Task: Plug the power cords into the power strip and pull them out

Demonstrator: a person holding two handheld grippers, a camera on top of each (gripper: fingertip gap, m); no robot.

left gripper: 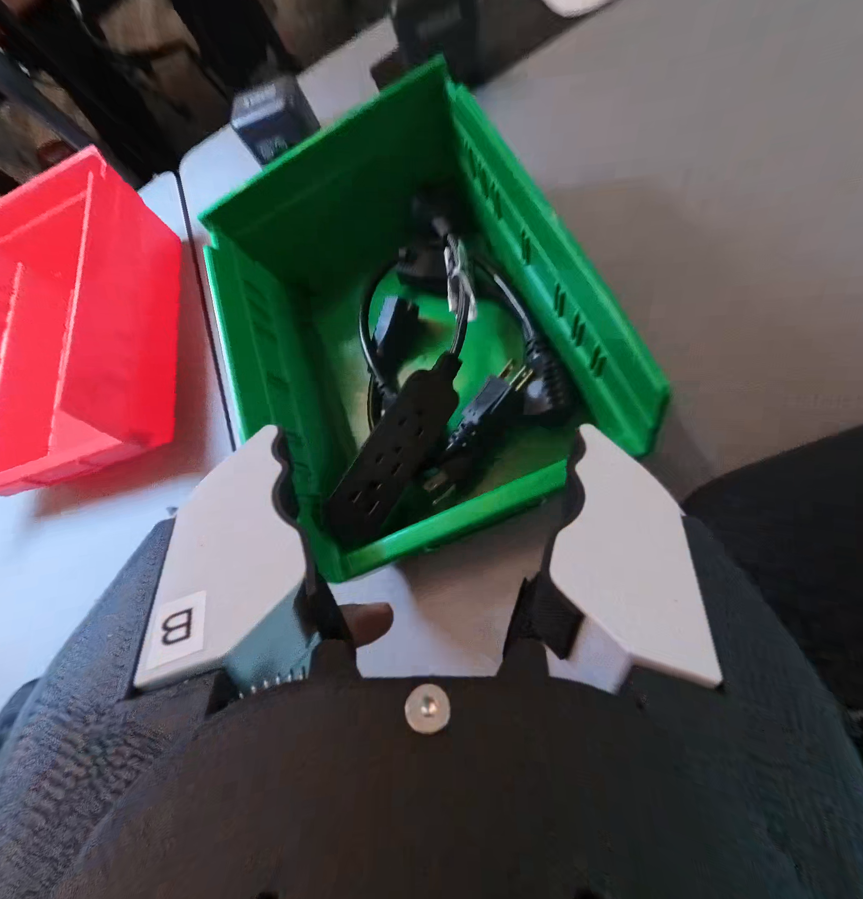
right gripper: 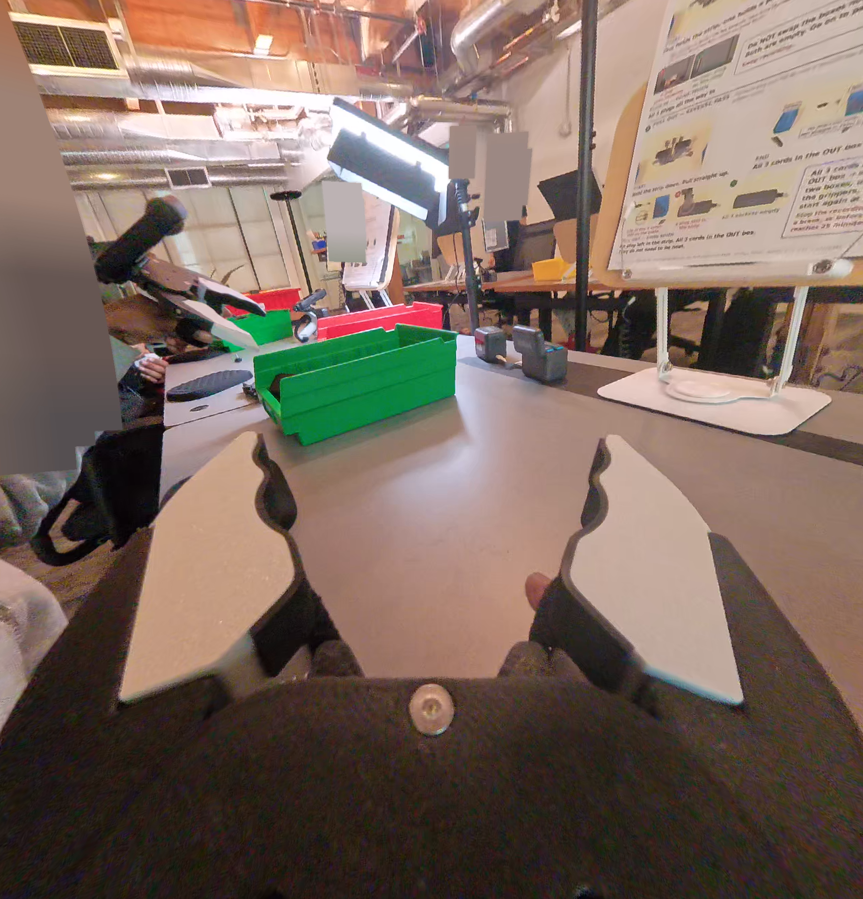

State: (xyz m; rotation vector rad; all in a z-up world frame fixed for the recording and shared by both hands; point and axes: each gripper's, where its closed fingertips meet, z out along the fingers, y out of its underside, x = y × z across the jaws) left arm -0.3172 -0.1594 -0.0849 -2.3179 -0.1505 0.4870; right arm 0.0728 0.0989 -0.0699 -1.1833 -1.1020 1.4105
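A green bin [left gripper: 332, 233] stands on the grey table and holds a black power strip [left gripper: 386, 452] and several black power cords with plugs [left gripper: 493, 399]. My left gripper [left gripper: 427, 438] is open and hovers above the bin's near end, its fingers [left gripper: 235, 511] spread wider than the strip. In the right wrist view the same green bin [right gripper: 366, 384] sits ahead to the left, with the left gripper [right gripper: 230, 316] above its far left end. My right gripper [right gripper: 432, 442] is open and empty, low over the bare table [right gripper: 420, 535], well short of the bin.
A red bin [left gripper: 79, 311] sits left of the green one; it also shows behind it in the right wrist view [right gripper: 381, 318]. Small black camera boxes [right gripper: 536, 360] stand behind the bin. A white stand [right gripper: 711, 394] with an instruction sheet is at the right.
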